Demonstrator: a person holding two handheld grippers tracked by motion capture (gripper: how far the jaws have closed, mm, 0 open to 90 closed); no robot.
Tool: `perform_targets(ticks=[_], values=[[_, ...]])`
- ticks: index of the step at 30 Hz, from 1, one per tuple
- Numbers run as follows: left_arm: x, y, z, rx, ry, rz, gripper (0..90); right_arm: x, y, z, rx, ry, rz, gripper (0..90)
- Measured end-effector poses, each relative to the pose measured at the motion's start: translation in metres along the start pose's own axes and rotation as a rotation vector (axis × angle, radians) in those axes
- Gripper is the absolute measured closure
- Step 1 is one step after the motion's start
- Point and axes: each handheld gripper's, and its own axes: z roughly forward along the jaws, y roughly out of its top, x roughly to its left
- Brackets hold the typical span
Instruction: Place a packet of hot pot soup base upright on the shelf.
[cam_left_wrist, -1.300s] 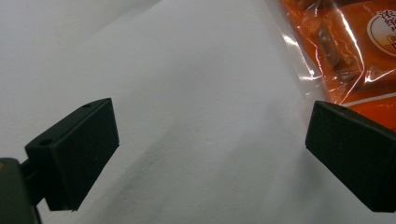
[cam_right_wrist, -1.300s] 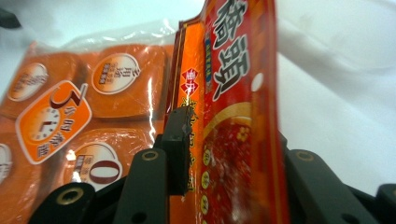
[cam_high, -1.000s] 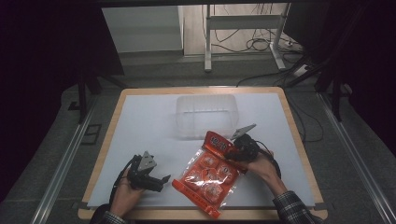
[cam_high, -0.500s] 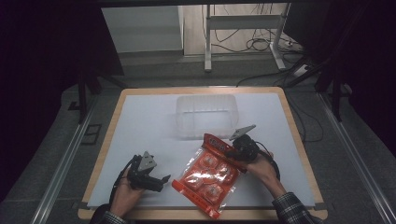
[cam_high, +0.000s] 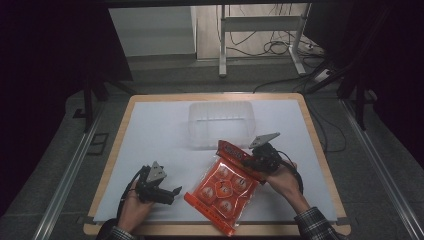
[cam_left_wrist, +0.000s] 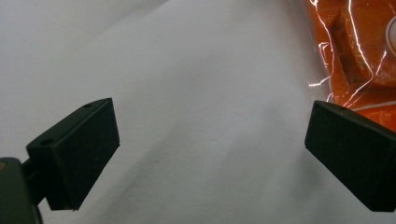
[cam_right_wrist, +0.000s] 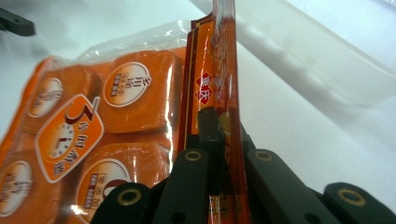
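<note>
Right tongs: jaws clenched on the header strip at the top edge of the orange snack packet. In the right gripper view the pads pinch the strip flat between them, with the packet's body hanging off to the left. The packet's gripped end is raised; its lower end lies on the white tabletop, near the front edge, between the two hands.

Left tongs: jaws released and spread wide, holding nothing. In the left gripper view the packet's clear edge lies just beyond the right-hand jaw, apart from it.

A clear plastic container stands just behind the packet.
</note>
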Motion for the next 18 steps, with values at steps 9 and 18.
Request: perform_targets(ticks=[9, 18], values=[[0.001, 0.000, -0.001, -0.010, -0.003, -0.016, 2.6, 0.009, 0.014, -0.028, -0.042, 0.041, 0.021, 88.6], [0.001, 0.000, -0.001, -0.015, -0.001, -0.016, 2.6, 0.023, 0.029, -0.050, -0.072, 0.083, 0.031, 88.7]])
